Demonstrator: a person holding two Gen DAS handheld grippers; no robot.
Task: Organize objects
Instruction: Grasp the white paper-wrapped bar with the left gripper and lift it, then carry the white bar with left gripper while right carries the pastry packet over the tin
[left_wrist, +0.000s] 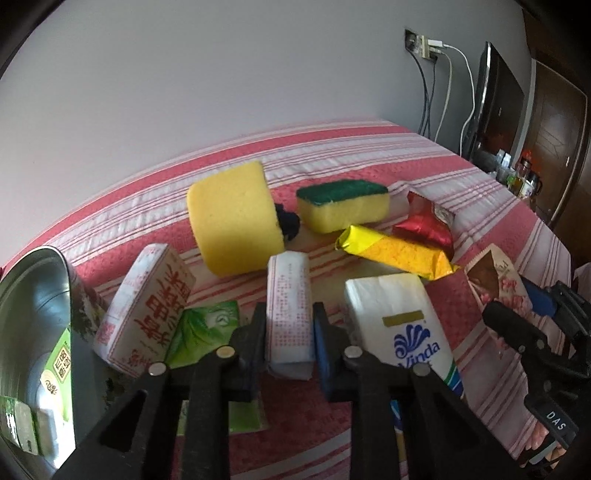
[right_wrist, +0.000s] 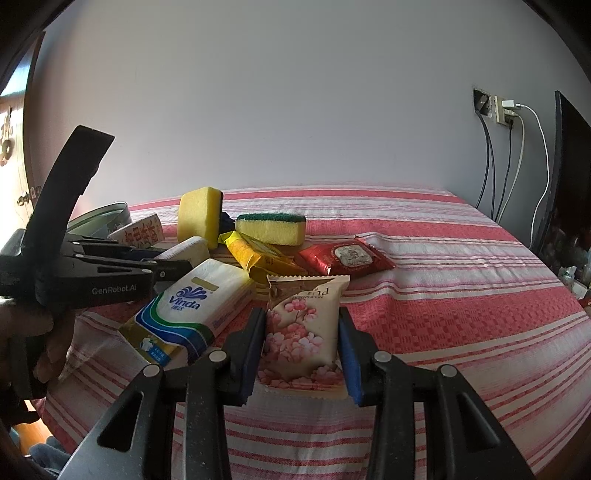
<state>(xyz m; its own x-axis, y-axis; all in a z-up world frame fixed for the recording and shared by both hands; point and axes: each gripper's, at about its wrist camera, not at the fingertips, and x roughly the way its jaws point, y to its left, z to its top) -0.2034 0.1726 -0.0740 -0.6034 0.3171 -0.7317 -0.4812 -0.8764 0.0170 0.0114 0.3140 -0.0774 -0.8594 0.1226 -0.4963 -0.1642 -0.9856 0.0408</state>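
Red-and-white striped bed against a pale wall | left tongs clenched on a white box | right tongs clamped on a floral packet | tissue pack just left of the packet | behind: yellow wrapper, red packet, two sponges | metal tin far left.

Striped bedspread, grey wall, socket with cables.
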